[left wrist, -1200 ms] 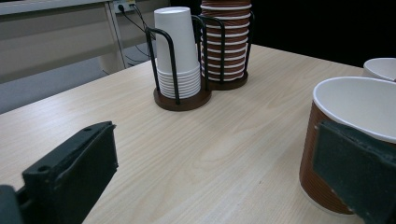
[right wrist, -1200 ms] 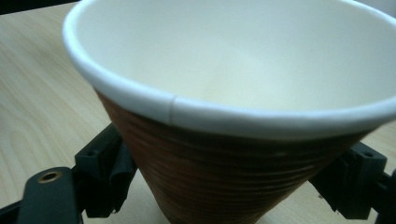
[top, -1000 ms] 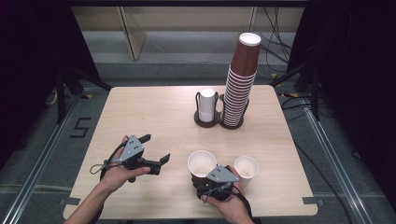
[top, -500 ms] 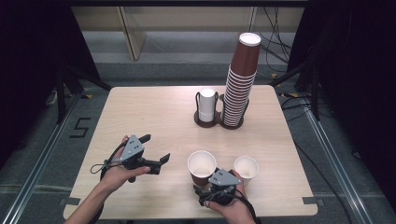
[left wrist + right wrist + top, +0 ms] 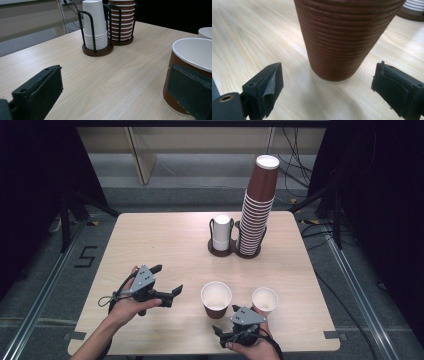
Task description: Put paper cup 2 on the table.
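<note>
Pale wooden table [image 5: 165, 245] in front of me holds two upright brown cups. My right gripper [image 5: 325, 87] has its jaws spread, just opened wider then eased in, the larger cup [image 5: 344, 37] standing just beyond them, untouched. My left gripper [image 5: 165, 285] is spread too, empty, left of that cup.
</note>
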A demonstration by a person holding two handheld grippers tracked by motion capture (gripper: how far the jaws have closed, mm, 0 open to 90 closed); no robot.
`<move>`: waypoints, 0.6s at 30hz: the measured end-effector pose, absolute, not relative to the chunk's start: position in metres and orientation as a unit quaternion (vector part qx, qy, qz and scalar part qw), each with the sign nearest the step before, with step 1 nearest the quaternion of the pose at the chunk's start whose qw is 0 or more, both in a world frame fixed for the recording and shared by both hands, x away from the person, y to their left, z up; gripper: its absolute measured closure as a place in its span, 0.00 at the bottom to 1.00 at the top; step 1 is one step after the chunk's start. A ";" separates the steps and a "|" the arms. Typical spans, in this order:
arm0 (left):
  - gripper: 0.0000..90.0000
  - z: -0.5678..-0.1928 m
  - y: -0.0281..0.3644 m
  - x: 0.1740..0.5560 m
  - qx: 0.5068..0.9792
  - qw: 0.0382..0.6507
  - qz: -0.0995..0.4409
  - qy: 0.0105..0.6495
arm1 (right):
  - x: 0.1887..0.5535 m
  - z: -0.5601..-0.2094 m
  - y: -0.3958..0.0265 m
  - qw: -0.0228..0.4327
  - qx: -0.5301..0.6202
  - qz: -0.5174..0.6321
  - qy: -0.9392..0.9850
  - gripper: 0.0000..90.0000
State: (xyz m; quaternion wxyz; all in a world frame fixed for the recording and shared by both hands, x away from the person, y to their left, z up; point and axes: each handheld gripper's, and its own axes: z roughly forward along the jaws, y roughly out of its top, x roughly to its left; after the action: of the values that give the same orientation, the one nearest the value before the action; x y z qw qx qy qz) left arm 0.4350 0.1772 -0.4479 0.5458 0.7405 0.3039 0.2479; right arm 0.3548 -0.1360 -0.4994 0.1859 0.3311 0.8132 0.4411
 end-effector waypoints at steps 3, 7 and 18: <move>0.00 -0.448 0.177 0.435 0.741 0.545 0.247 0.304 | 0.354 -0.499 -0.138 0.190 0.322 0.442 0.815 0.11; 0.00 -0.449 0.177 0.435 0.742 0.544 0.246 0.304 | 0.347 -0.497 -0.139 0.177 0.325 0.448 0.814 0.12; 0.00 -0.449 0.176 0.435 0.744 0.543 0.244 0.304 | 0.338 -0.474 -0.151 0.192 0.308 0.477 0.801 0.18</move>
State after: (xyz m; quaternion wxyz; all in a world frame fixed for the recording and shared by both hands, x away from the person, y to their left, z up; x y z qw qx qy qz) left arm 0.4348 0.1756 -0.4490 0.5426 0.7441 0.3036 0.2445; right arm 0.3376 -0.1513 -0.4738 0.1920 0.3077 0.8007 0.4769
